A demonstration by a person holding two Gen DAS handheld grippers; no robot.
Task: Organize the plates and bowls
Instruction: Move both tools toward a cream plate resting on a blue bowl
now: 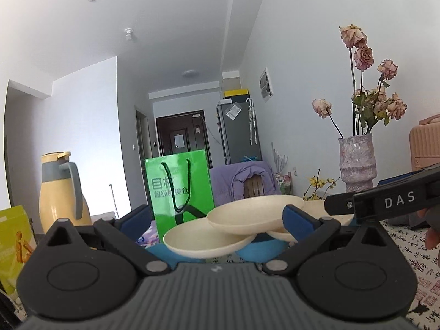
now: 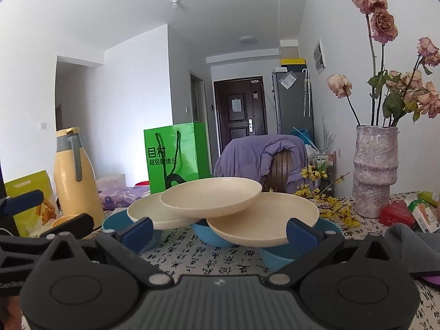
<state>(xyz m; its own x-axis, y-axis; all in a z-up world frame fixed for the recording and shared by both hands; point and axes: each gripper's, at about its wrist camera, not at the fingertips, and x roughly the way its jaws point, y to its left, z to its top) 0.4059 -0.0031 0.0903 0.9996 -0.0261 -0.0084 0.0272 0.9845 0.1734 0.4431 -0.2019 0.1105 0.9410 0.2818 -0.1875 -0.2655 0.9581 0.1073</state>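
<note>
Three cream plates rest on blue bowls on the patterned tablecloth. In the right wrist view the top plate [image 2: 211,197] lies across a left plate [image 2: 154,214] and a right plate [image 2: 264,220], over blue bowls [image 2: 211,235]. My right gripper [image 2: 219,232] is open and empty, just short of them. In the left wrist view my left gripper [image 1: 217,220] is open, with the plates [image 1: 255,214] and blue bowls [image 1: 260,250] between and beyond its fingers. The right gripper's body [image 1: 385,200] shows at the right.
A yellow thermos jug [image 2: 74,176] and a yellow box [image 2: 30,198] stand at the left. A green paper bag [image 2: 176,154] stands behind the plates. A vase of dried roses [image 2: 375,170], yellow twigs [image 2: 330,200] and a red box [image 2: 396,216] are at the right.
</note>
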